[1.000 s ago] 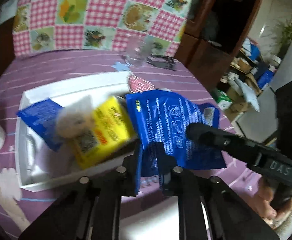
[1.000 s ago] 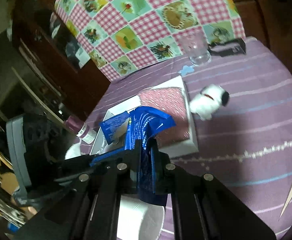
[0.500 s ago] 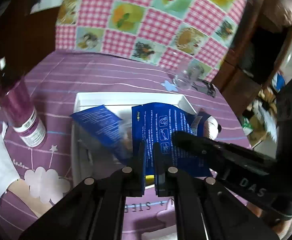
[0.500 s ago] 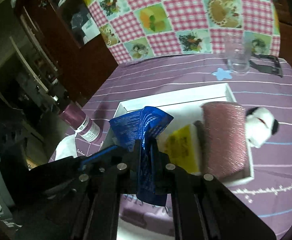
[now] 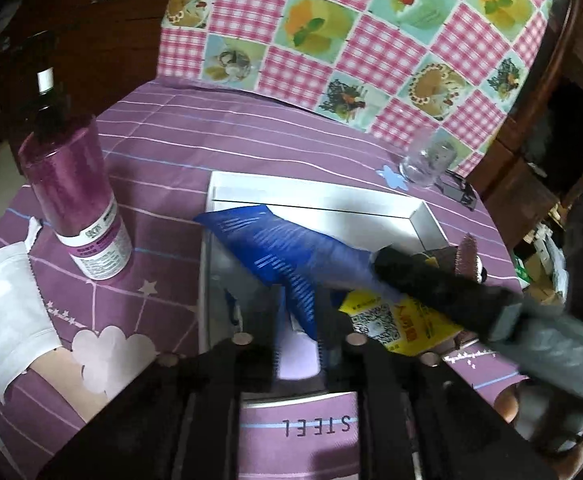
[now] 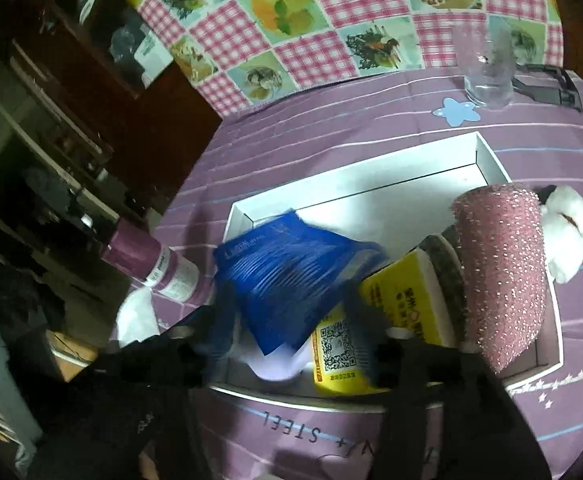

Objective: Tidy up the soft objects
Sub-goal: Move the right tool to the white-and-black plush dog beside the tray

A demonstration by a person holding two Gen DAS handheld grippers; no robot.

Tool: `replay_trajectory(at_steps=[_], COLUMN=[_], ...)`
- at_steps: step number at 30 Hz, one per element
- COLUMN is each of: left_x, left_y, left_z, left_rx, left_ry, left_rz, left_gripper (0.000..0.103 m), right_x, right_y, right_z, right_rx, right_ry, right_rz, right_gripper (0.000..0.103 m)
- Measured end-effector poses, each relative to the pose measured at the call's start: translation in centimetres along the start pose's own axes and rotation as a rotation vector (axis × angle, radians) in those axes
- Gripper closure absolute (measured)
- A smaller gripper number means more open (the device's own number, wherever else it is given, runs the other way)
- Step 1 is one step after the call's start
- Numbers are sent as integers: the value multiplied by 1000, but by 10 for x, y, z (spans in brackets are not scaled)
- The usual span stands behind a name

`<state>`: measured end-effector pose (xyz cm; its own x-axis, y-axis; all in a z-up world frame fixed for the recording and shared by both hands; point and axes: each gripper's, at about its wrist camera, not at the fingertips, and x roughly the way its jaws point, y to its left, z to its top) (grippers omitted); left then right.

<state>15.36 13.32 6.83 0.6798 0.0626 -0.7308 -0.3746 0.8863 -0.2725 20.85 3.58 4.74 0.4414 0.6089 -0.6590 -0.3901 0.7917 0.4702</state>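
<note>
A white box [image 5: 315,196] [image 6: 371,184] sits on the purple table. A blue soft pack [image 5: 283,248] [image 6: 287,272] lies in its left part, over a yellow sponge pack [image 5: 395,320] [image 6: 371,320]. A pink glittery sponge [image 6: 503,272] leans at the box's right end, and a white plush toy [image 6: 567,232] lies just outside it. My left gripper [image 5: 295,316] is open just above the blue pack's near end. My right gripper [image 6: 287,308] is open on either side of the blue pack, and its arm [image 5: 451,292] crosses the left wrist view.
A purple bottle [image 5: 75,208] [image 6: 151,260] stands left of the box. A white cloth [image 5: 7,308] lies at the near left. A clear glass [image 5: 427,160] [image 6: 487,76] and a black object [image 6: 547,84] stand at the far right. A checked cloth [image 5: 351,32] hangs behind.
Both grippers held the blue pack shut between their fingers, carried it left over the box and lowered it. Now both have opened and the pack lies in the box.
</note>
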Motion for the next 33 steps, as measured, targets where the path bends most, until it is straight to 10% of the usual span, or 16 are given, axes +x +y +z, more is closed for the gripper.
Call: replay_trajectory(at_steps=[6,26,33], left_x=[-4,3,19], left_y=[-2,-49,-81], left_z=[1,-11,-29], left_rx=[-2,96,215], left_ry=[-13,29,32], left_rz=[-4,-75,40], left_gripper=[60,57,57], right_x=[-23,-101,-92], right_y=[6,-72,-126], right_z=[2,53,55], right_rx=[-38,91,196], right_ry=[-84,-178,-40], right_rz=[-21,-107,-249], right_gripper=[33,33,37])
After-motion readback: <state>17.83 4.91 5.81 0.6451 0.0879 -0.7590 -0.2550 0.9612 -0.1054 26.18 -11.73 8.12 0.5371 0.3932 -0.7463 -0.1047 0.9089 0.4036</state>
